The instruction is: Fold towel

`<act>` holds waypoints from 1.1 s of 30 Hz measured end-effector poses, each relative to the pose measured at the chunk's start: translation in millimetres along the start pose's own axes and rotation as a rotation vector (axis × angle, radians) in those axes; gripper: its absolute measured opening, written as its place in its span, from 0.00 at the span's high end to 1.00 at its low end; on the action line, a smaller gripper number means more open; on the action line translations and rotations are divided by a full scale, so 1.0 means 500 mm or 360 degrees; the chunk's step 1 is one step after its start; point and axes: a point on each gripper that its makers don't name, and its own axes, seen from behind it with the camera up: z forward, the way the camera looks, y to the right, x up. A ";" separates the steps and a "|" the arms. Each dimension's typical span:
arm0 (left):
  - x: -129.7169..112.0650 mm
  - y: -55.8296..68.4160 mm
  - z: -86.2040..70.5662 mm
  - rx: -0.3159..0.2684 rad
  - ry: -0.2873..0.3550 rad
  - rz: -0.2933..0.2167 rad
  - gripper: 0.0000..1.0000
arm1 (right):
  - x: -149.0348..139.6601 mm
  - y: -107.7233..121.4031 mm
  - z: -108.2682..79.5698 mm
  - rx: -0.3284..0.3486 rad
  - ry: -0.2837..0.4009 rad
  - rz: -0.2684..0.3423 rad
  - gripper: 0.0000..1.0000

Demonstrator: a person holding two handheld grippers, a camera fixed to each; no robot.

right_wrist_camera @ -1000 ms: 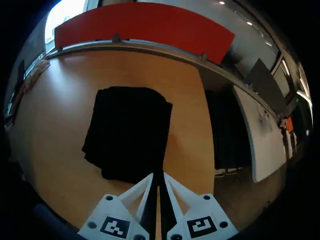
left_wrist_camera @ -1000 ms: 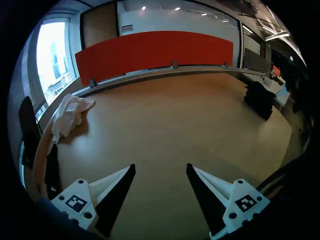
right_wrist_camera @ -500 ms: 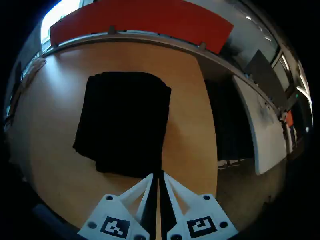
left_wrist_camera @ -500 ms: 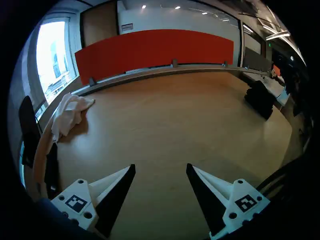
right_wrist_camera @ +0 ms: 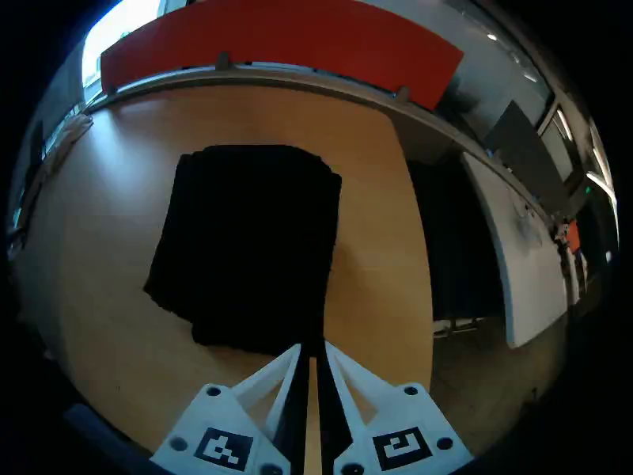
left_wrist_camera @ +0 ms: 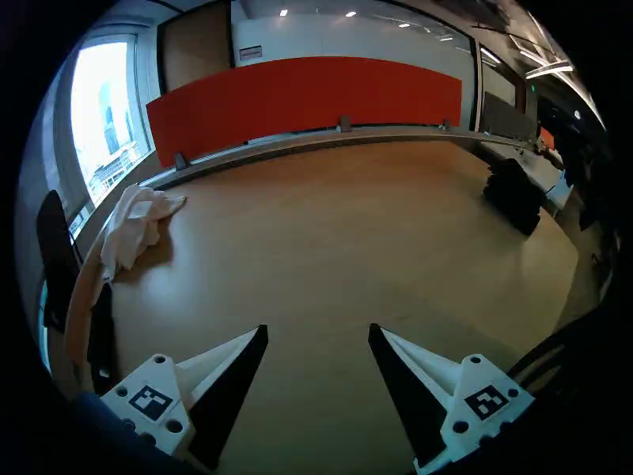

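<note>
Black folded towel (right_wrist_camera: 245,245) lies flat on the wooden bench (right_wrist_camera: 103,237), long axis running away from the right gripper (right_wrist_camera: 312,347) — fingers together at its near edge. Left gripper (left_wrist_camera: 316,328) — fingers apart.

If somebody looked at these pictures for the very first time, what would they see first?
Probably the big black towel, folded flat on the wooden table in the right gripper view. Next, the long bright red panel standing along the table's far edge, and a crumpled white cloth near its left edge in the left gripper view.
</note>
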 end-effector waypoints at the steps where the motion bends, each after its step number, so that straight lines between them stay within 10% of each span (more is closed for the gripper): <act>1: 0.000 0.001 0.001 -0.0001 0.0000 0.0000 0.06 | 0.001 -0.001 -0.001 0.0000 0.0003 -0.0001 0.89; 6: 0.002 0.002 0.004 -0.0002 -0.0001 -0.0002 0.06 | 0.005 -0.002 -0.005 -0.0002 0.0019 -0.0002 0.74; 14: 0.003 0.004 0.007 -0.0004 -0.0001 -0.0006 0.06 | 0.016 -0.007 -0.015 0.0007 0.0058 0.0022 0.10; 33: 0.009 0.005 0.011 -0.0006 0.0008 -0.0017 0.06 | 0.048 -0.026 -0.031 0.0044 0.0113 0.0006 0.09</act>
